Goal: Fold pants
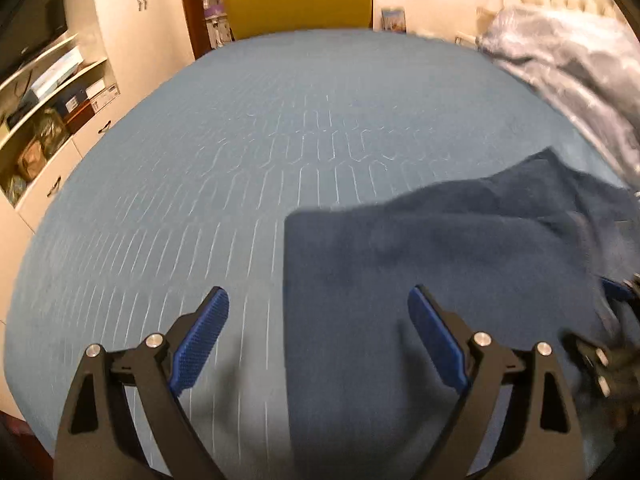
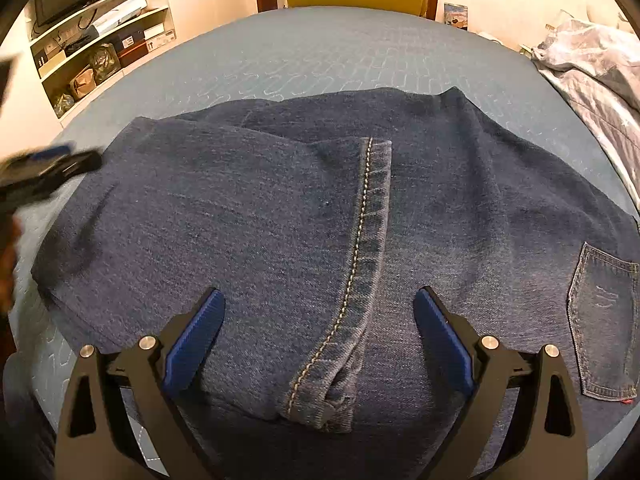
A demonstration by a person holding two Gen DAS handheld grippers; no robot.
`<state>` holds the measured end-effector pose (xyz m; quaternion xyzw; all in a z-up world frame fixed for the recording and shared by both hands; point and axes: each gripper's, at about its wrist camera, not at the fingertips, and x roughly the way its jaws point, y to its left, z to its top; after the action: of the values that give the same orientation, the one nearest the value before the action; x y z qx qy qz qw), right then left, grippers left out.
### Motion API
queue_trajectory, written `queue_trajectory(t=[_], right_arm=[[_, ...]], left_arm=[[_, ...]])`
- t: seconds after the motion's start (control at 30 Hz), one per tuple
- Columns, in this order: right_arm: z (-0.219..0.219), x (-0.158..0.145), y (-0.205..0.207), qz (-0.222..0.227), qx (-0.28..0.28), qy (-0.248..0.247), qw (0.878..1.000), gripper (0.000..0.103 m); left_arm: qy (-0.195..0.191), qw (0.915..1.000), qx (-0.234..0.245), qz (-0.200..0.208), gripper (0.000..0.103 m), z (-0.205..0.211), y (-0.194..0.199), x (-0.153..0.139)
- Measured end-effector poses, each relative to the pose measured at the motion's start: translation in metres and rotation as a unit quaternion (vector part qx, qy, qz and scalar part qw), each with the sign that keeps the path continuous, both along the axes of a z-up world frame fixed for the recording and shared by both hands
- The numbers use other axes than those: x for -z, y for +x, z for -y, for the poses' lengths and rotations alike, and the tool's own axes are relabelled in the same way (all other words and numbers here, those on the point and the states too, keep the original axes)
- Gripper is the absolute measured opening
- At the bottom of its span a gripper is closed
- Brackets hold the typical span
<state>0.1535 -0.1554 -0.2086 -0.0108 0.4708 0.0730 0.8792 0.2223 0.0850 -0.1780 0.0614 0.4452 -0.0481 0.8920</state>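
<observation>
Dark denim pants (image 2: 280, 216) on the blue bedspread (image 2: 320, 52), already doubled over with a hemmed leg end (image 2: 360, 264) laid across the seat near the back pocket (image 2: 604, 320); left gripper (image 1: 318, 336) and right gripper (image 2: 318, 340) both spread wide, empty, above the fabric; further folding probably outstanding.

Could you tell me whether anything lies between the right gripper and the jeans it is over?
Nothing visible does. The right gripper is open directly above the jeans, its fingers on either side of the stitched hem, with only denim beneath. The left gripper is off at the jeans' left edge.
</observation>
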Motion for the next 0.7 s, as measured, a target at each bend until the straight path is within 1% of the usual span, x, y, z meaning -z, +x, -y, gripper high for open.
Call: queue_trajectory(t=[0.03, 0.07, 0.1, 0.13, 0.2, 0.23, 0.3, 0.33, 0.37, 0.4, 0.43, 0.47, 0.5, 0.53, 0.57, 0.6, 0.67, 0.7], right_arm=[[0.001, 0.000, 0.001, -0.002, -0.001, 0.001, 1.000, 0.092], [0.003, 0.000, 0.003, -0.003, -0.003, 0.002, 1.000, 0.092], [0.004, 0.000, 0.003, -0.004, -0.004, 0.003, 1.000, 0.092], [0.005, 0.000, 0.004, -0.005, -0.004, 0.003, 1.000, 0.092], [0.007, 0.001, 0.004, -0.005, -0.006, 0.004, 1.000, 0.092], [0.006, 0.000, 0.004, -0.005, -0.006, 0.003, 1.000, 0.091], [0.006, -0.006, 0.005, -0.013, 0.005, -0.002, 1.000, 0.091], [0.006, -0.011, 0.005, -0.012, 0.011, -0.003, 1.000, 0.091], [0.005, -0.023, 0.004, 0.006, 0.007, 0.007, 1.000, 0.091], [0.004, -0.031, 0.004, 0.019, 0.000, 0.016, 1.000, 0.091], [0.002, -0.039, 0.006, 0.030, -0.007, 0.019, 0.999, 0.091], [-0.001, -0.046, 0.011, 0.040, -0.015, 0.017, 0.999, 0.091], [-0.005, -0.051, 0.018, 0.047, -0.018, 0.008, 0.999, 0.091], [-0.009, -0.053, 0.030, 0.053, -0.018, -0.009, 0.998, 0.091], [-0.010, -0.054, 0.039, 0.055, -0.015, -0.021, 0.998, 0.091], [-0.010, -0.052, 0.046, 0.054, -0.011, -0.035, 0.998, 0.091], [-0.005, -0.038, 0.065, 0.031, 0.006, -0.080, 0.996, 0.091], [-0.002, -0.029, 0.071, 0.015, 0.010, -0.101, 0.995, 0.091]], left_arm=[[-0.007, 0.9998, -0.004, -0.021, 0.089, -0.002, 0.018, 0.005], [-0.015, 0.9989, -0.007, -0.043, 0.079, -0.002, 0.028, 0.010], [-0.015, 0.9977, -0.009, -0.066, 0.080, -0.003, 0.040, 0.017], [-0.013, 0.9978, -0.005, -0.065, 0.081, -0.003, 0.045, 0.018], [0.014, 0.9980, 0.008, -0.061, 0.088, 0.000, 0.047, 0.019], [0.016, 0.9980, 0.010, -0.060, 0.088, 0.000, 0.048, 0.019], [-0.004, 0.9979, -0.004, -0.065, 0.086, -0.006, 0.046, 0.015], [-0.020, 0.9977, -0.013, -0.063, 0.085, -0.011, 0.042, 0.010], [-0.043, 0.9974, -0.013, -0.057, 0.085, -0.017, 0.036, 0.005], [-0.090, 0.9948, -0.012, -0.047, 0.084, -0.028, 0.024, -0.003], [-0.126, 0.9909, -0.017, -0.043, 0.082, -0.039, 0.011, -0.006], [-0.147, 0.9879, -0.024, -0.045, 0.073, -0.047, 0.002, -0.006], [-0.174, 0.9827, -0.029, -0.054, 0.063, -0.057, -0.011, -0.004], [-0.194, 0.9786, -0.029, -0.061, 0.061, -0.063, -0.022, -0.001], [-0.214, 0.9743, -0.032, -0.064, 0.061, -0.069, -0.032, 0.002], [-0.247, 0.9658, -0.040, -0.070, 0.061, -0.079, -0.042, 0.007], [-0.295, 0.9496, -0.056, -0.088, 0.060, -0.090, -0.060, 0.022], [-0.312, 0.9440, -0.061, -0.088, 0.060, -0.095, -0.067, 0.026]])
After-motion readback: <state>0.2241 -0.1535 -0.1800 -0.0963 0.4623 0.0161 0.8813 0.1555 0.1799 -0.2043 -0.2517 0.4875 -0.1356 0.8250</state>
